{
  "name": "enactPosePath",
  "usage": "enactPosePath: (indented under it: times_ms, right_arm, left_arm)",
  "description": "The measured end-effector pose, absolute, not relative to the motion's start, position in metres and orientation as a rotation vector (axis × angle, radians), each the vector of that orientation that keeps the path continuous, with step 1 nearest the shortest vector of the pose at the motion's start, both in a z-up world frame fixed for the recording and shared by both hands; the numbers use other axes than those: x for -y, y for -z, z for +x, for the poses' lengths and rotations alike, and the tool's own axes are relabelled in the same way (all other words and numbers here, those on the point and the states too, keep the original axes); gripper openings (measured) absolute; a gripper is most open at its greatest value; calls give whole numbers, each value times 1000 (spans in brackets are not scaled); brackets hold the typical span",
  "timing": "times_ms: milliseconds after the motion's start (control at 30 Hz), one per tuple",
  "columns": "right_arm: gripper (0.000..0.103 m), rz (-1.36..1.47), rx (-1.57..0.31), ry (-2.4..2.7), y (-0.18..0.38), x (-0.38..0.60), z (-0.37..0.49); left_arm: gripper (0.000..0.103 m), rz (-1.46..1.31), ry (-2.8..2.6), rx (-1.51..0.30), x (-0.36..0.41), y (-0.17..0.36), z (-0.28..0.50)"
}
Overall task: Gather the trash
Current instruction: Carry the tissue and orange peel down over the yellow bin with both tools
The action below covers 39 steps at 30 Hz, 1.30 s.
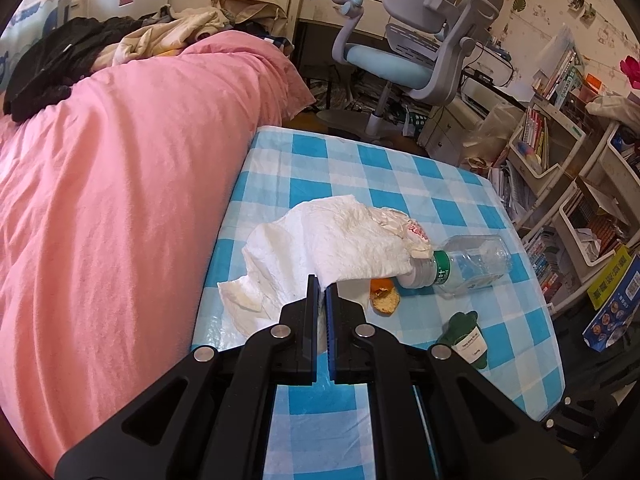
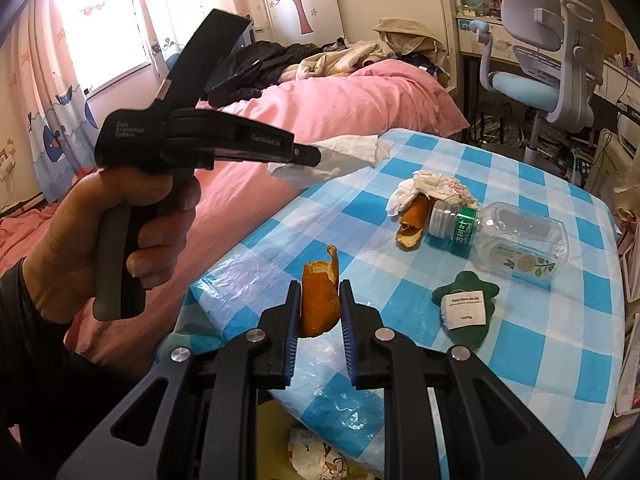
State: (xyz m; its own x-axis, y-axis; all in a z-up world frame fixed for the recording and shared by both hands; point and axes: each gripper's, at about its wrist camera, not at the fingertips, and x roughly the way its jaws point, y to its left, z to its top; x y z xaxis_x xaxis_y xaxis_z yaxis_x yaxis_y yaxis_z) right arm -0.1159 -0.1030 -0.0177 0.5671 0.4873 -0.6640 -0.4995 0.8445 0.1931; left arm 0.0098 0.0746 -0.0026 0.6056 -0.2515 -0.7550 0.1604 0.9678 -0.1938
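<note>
Left wrist view: the left gripper (image 1: pixel 322 284) has its jaws pinched nearly together on a white paper towel (image 1: pixel 320 240), which drapes forward and hides part of the blue-checked table (image 1: pixel 400 168). Just beyond the towel's far edge lies a clear plastic bottle (image 1: pixel 468 264) on its side, a piece of orange peel (image 1: pixel 385 299) touching the table near its cap, and a green sock-like item with a label (image 1: pixel 466 338) on the near side of the bottle.

Right wrist view: the right gripper (image 2: pixel 320 300) is clamped narrowly on a curled strip of orange peel (image 2: pixel 320 300), held above the table's near edge. Below that edge a bin (image 2: pixel 276 432) shows crumpled waste inside, something the left view never shows. This view also shows the person's hand (image 2: pixel 132 232) gripping the left tool's handle, and a crumpled tissue (image 2: pixel 434 188) and another peel (image 2: pixel 412 226) against the bottle's cap, which the draped towel mostly masks in the other view.

Risks: the peel is held by a thin curved edge and could slip out and miss the bin; the dangling towel could brush the bottle and roll it.
</note>
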Motion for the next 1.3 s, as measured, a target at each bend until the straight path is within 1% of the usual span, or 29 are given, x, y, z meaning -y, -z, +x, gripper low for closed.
enactPosePath:
  times_ms: [500,1300]
  right_arm:
    - [20,-39,-798,-600,25,94,-117]
    - [20,-103,-911,-667,58,62,-122]
  left_arm:
    - [3,-102,236,-883,-78,-1,11]
    - [3,-130,242,-862,-82,-8,8]
